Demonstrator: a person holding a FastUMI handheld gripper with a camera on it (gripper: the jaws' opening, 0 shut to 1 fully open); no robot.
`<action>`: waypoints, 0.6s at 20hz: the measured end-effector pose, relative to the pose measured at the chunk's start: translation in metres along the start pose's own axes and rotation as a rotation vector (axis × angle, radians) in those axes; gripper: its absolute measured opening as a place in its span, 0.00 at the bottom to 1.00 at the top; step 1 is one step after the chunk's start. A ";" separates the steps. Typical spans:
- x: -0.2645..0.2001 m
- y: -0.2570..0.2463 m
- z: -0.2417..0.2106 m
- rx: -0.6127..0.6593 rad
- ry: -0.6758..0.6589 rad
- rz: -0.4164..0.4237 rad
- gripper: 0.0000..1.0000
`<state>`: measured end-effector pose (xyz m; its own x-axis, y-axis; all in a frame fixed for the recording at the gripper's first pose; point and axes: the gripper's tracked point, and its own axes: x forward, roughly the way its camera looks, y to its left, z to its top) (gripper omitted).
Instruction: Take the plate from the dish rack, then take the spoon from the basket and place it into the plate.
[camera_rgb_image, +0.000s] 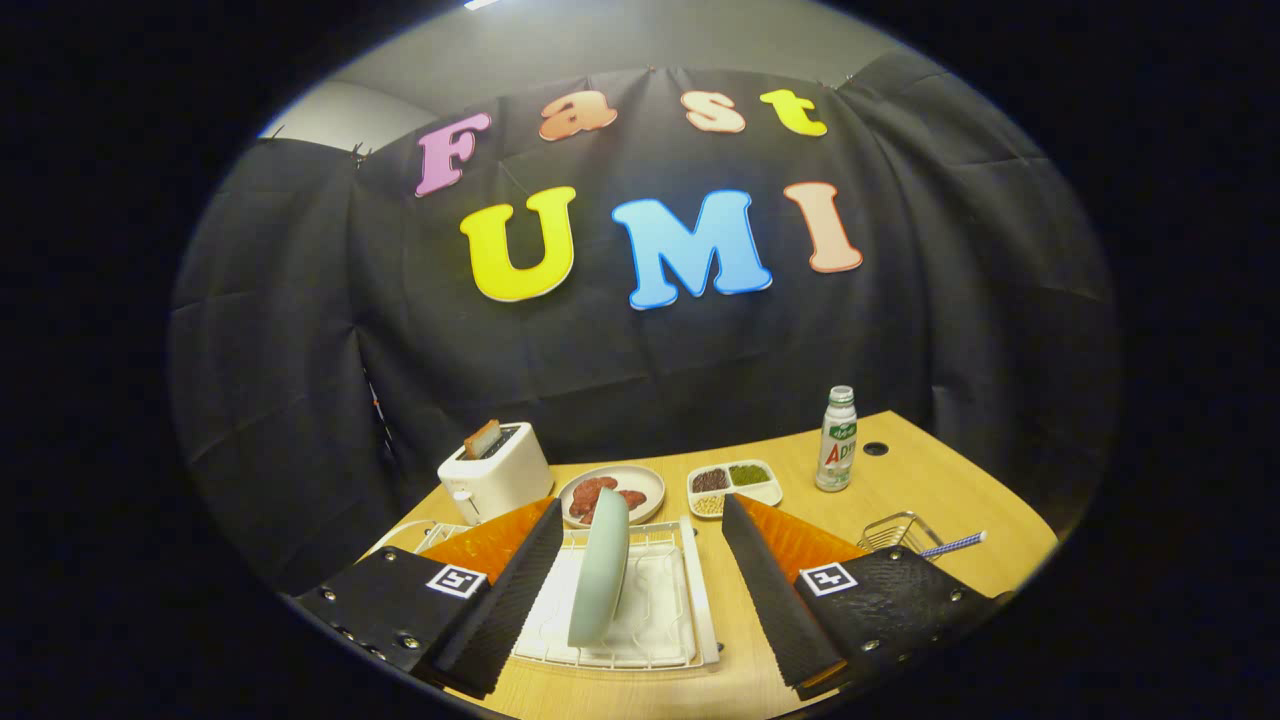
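- Plate (600, 565) is standing on edge in the dish rack (690, 600), between the gripper (640, 590) fingers, which are spread wide, touching nothing.
- Next move is calling for closing on its rim; spoon basket (900, 530) is waiting beside the right finger.

Bottle (836, 441) on the counter (930, 490): red lettering on its label, only the start "Ap" legible, the rest turned away; small green mark above, unreadable. Square coded tags (456, 580) on the claw: patterns, no text.
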<state>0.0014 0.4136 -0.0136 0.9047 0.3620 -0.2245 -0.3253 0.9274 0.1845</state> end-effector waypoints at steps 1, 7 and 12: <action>0.011 0.006 -0.007 0.005 0.023 0.001 0.98; 0.074 0.035 -0.055 0.057 0.190 0.016 0.79; 0.101 0.034 -0.084 0.106 0.308 -0.035 0.70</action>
<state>0.0583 0.4893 -0.1105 0.7835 0.3569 -0.5086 -0.2506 0.9306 0.2669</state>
